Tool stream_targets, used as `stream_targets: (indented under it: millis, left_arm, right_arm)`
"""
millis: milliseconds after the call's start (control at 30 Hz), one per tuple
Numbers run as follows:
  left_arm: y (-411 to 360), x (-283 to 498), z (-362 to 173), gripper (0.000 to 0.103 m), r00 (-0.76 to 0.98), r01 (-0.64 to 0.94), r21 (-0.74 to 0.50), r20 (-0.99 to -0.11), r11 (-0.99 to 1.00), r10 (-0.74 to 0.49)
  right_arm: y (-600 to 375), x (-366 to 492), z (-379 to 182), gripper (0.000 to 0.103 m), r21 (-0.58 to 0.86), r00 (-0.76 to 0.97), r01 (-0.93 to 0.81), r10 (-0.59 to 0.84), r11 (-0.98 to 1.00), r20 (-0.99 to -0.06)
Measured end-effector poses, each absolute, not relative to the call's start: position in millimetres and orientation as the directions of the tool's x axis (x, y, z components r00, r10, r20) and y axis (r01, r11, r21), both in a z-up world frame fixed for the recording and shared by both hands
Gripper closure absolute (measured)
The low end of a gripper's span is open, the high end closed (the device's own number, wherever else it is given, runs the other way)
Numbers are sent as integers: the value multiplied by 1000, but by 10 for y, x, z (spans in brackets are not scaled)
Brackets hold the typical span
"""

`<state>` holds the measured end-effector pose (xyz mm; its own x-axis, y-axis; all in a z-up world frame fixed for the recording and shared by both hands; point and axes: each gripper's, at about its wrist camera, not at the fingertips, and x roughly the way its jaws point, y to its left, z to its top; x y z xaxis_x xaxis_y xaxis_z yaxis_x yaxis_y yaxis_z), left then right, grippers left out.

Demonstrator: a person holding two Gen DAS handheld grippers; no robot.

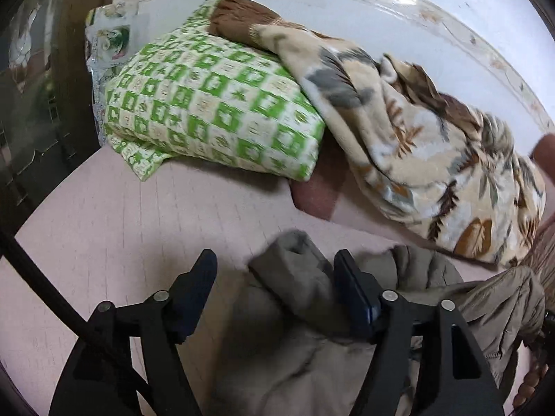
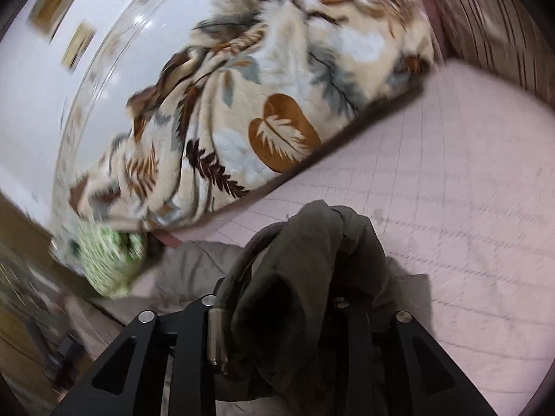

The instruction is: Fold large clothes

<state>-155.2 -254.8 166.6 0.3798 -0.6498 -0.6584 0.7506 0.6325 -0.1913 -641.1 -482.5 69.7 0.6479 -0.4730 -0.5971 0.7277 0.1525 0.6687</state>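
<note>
Olive-green cloth, a big jacket, lies crumpled on the pink bed sheet at the bottom middle of the left view. The left tool stands open, and a fold of the jacket sits between its two black fingers with no squeeze on it. In the right view, a bunch of the jacket covers the right tool, so I cannot tell if it grips. A leafy blanket and a green checked pillow lie higher up.
</note>
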Motion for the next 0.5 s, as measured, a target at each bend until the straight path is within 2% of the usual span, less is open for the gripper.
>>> stream_targets:
  millis: [167, 233, 267, 367, 500]
  left_arm:
    - [-2322, -1396, 1791, 32, 443, 725, -165, -632, 669, -636]
    - [-2236, -1441, 1859, 32, 446, 735, -166, -613, 658, -652]
    - [-2209, -1486, 1896, 32, 442, 744, -167, -602, 647, -664]
    - [-2156, -1777, 2001, 32, 397, 802, -161, -575, 575, -715]
    - [-2217, -2508, 2004, 32, 272, 903, -126, -570, 410, -775]
  right_arm:
    - [-4902, -6585, 638, 52, 775, 726, 627, -424, 85, -541]
    - [-4829, -6728, 770, 35, 811, 751, 577, -454, 99, -479]
    - [-4790, -6767, 841, 32, 818, 752, 566, -471, 103, -461]
    - [-4621, -6947, 1131, 30, 816, 752, 554, -519, 165, -406]
    - [-4254, -6683, 1413, 30, 690, 740, 649, -477, 322, -473]
